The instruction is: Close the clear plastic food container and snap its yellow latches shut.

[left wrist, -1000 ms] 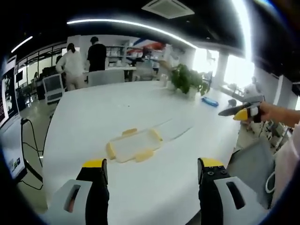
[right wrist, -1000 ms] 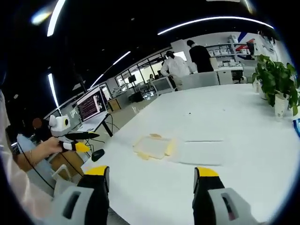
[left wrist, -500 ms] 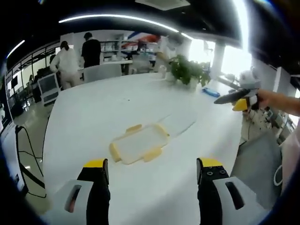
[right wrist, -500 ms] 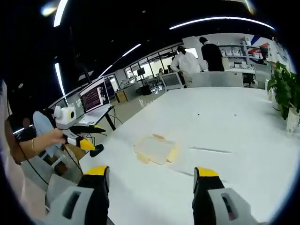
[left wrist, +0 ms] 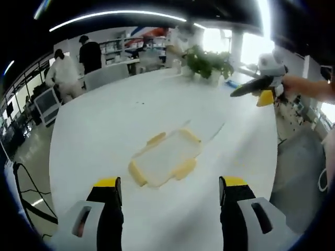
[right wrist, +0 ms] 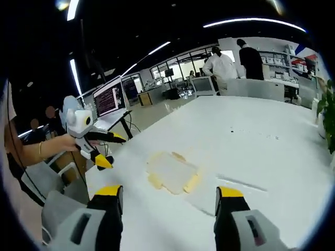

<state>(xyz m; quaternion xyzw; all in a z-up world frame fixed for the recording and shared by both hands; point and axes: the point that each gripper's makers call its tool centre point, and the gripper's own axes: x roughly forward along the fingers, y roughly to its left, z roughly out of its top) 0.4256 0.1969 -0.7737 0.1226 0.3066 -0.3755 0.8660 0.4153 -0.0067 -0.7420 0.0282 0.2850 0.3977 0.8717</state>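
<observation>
The clear plastic food container with yellow latches lies flat on the white bench, ahead of the left gripper, whose fingers stand wide apart and hold nothing. The right gripper, likewise wide and empty, faces it from the other side. The container's long axis runs diagonally, near-left to far-right in the left gripper view, and the left gripper looks nearer.

No words, labels, brand marks or numbers can be read here. The monitor beside the surface in the right gripper view seems to carry lines of text, too small and blurred to make out.
</observation>
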